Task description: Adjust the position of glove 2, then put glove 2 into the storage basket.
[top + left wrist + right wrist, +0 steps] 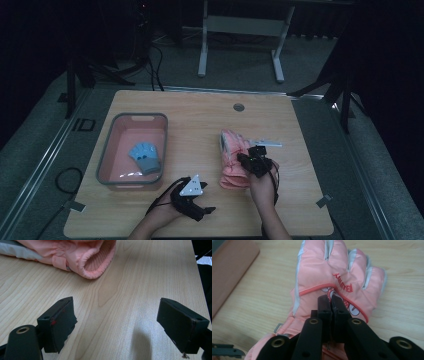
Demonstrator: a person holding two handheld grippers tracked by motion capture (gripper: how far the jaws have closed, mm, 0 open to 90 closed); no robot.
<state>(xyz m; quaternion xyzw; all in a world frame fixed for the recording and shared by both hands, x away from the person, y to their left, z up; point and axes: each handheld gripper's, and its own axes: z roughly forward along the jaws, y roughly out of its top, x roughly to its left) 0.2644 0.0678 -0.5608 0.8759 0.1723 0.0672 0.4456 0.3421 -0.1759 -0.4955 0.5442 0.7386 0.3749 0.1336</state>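
1. High view: the right claw [256, 161] is pressing down on the pink glove [233, 159] lying mid-counter [200, 125], likely readying it for the pink tub [105, 165], where a blue glove [146, 157] is already lying.
2. Left gripper view: the left claw [125, 322] is standing released and empty over bare wood, waiting just short of the pink glove's cuff [96, 265].
3. Right gripper view: the right claw [331, 305] is sitting clenched on the glove's back; whether it is pinching fabric, I cannot tell.
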